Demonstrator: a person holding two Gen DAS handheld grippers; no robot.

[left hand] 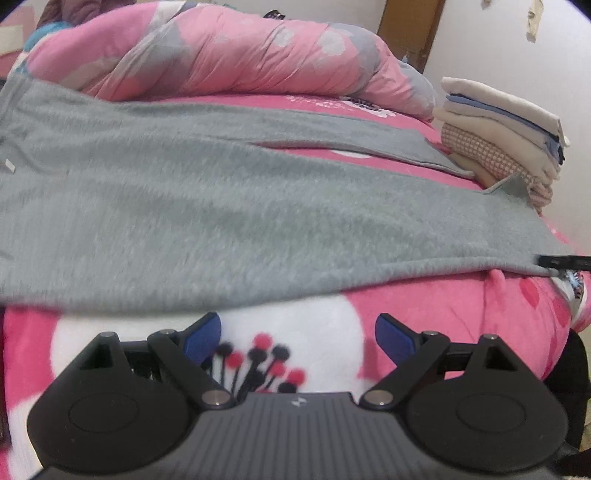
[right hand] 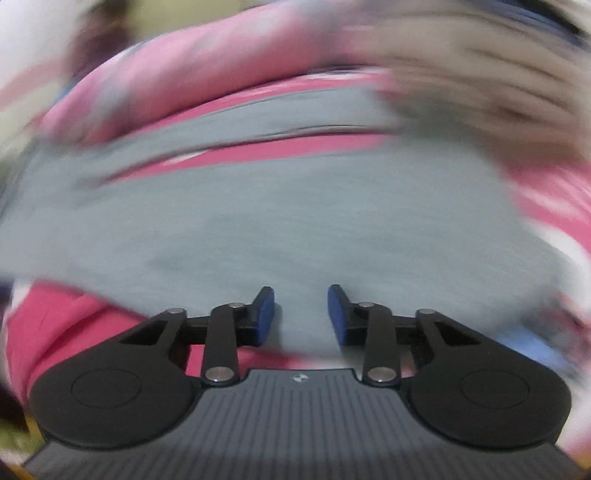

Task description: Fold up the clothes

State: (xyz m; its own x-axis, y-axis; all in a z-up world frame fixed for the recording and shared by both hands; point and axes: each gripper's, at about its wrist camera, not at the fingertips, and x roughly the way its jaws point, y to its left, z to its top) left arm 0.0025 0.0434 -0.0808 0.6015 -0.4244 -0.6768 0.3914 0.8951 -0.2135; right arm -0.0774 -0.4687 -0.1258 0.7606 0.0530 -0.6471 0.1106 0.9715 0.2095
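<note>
A grey fleece garment (left hand: 207,206) lies spread flat across the bed, two long parts side by side with a pink gap between them. My left gripper (left hand: 298,334) is open just short of its near hem, over the pink and white flowered blanket (left hand: 461,332). The right wrist view is blurred by motion. There the same grey garment (right hand: 280,221) fills the middle, and my right gripper (right hand: 301,308) is open low over its near part, nothing between the blue pads (right hand: 266,310). A dark tip of the other gripper (left hand: 561,261) shows at the garment's right edge.
A stack of folded clothes (left hand: 502,125), cream, blue and checked, sits at the bed's far right corner. A bunched pink and grey duvet (left hand: 236,51) lies along the far side. A white wall and a wooden door frame (left hand: 410,26) stand behind.
</note>
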